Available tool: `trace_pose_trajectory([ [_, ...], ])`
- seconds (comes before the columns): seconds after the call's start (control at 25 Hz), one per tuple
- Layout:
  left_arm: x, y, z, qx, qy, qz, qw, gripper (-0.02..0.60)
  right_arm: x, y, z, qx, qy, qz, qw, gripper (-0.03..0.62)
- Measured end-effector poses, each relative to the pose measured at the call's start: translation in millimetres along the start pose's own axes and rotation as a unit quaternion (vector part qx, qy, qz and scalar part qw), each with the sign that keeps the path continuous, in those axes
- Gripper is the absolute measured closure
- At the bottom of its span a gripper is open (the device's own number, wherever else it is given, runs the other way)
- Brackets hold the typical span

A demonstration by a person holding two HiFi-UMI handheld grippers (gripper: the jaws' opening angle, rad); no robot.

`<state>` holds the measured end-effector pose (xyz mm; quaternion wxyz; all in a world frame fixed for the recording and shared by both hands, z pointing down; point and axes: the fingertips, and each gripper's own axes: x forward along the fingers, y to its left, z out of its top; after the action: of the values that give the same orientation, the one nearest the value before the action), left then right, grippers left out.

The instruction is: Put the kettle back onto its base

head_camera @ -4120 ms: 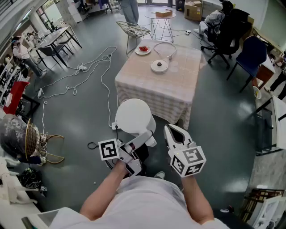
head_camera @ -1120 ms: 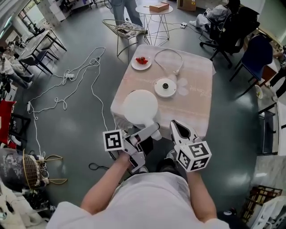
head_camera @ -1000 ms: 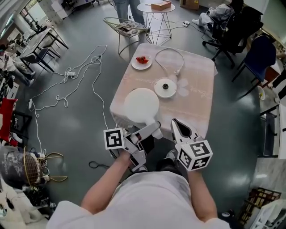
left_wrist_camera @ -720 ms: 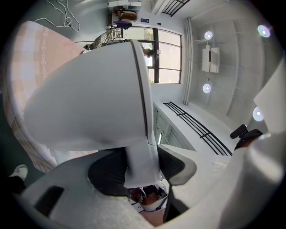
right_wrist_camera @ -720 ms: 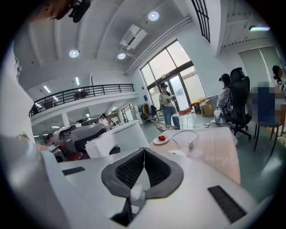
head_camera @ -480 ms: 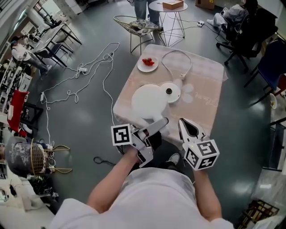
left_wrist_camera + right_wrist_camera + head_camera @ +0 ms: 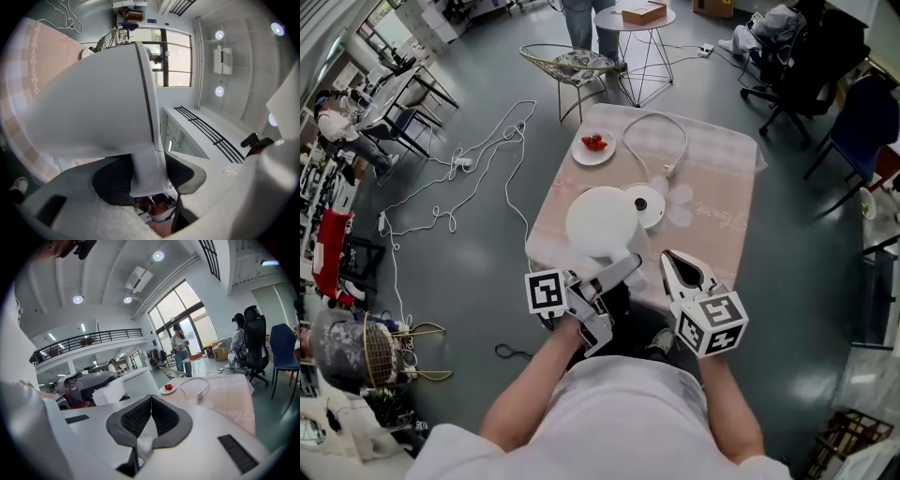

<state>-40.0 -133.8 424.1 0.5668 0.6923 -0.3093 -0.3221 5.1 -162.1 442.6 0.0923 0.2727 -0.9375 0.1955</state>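
Note:
The white kettle (image 7: 602, 221) hangs over the near left part of the pink-clothed table (image 7: 722, 211), and its lid hides the left edge of the round white base (image 7: 649, 204). My left gripper (image 7: 614, 274) is shut on the kettle's handle (image 7: 146, 166), with the kettle body (image 7: 93, 103) filling the left gripper view. My right gripper (image 7: 680, 270) is beside it on the right, shut with nothing between its pads (image 7: 151, 399). In the right gripper view the kettle (image 7: 136, 380) stands to the left.
A plate of red fruit (image 7: 593, 146) and the base's looped cable (image 7: 661, 141) lie at the table's far side. Beyond it stand a wire chair (image 7: 572, 64) and a small round table (image 7: 637, 17). White cords (image 7: 459, 178) trail across the floor at left, and office chairs (image 7: 806, 56) stand at right.
Both grippers have moved forward over the table with the kettle. The kettle was apart from the base a second ago and now overlaps its left edge.

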Motion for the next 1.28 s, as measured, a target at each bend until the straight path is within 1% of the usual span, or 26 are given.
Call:
trace_pose_trajectory([
  [0.24, 14, 14, 24, -0.012, 0.03, -0.007, 0.9995, 0.377, 25, -14, 7, -0.002, 0.006, -0.026, 1.0, 0.589],
  [0.56, 23, 30, 61, -0.027, 0.066, -0.006, 0.9974, 0.376, 57, -25, 17, 0.005, 0.011, -0.057, 0.998, 0.589],
  [0.8, 23, 27, 68, -0.034, 0.103, -0.002, 0.9941, 0.376, 69, -32, 24, 0.012, 0.005, -0.084, 0.996, 0.589],
  [0.96, 18, 19, 71, -0.032, 0.125, -0.008, 0.9916, 0.376, 75, -34, 24, 0.019, 0.001, -0.096, 0.995, 0.589],
  [1.12, 21, 19, 77, -0.018, 0.145, -0.012, 0.9892, 0.374, 80, -35, 22, 0.026, -0.001, -0.108, 0.994, 0.589],
  [1.28, 28, 21, 86, -0.016, 0.159, -0.012, 0.9871, 0.374, 82, -35, 23, 0.031, -0.005, -0.121, 0.992, 0.589],
])
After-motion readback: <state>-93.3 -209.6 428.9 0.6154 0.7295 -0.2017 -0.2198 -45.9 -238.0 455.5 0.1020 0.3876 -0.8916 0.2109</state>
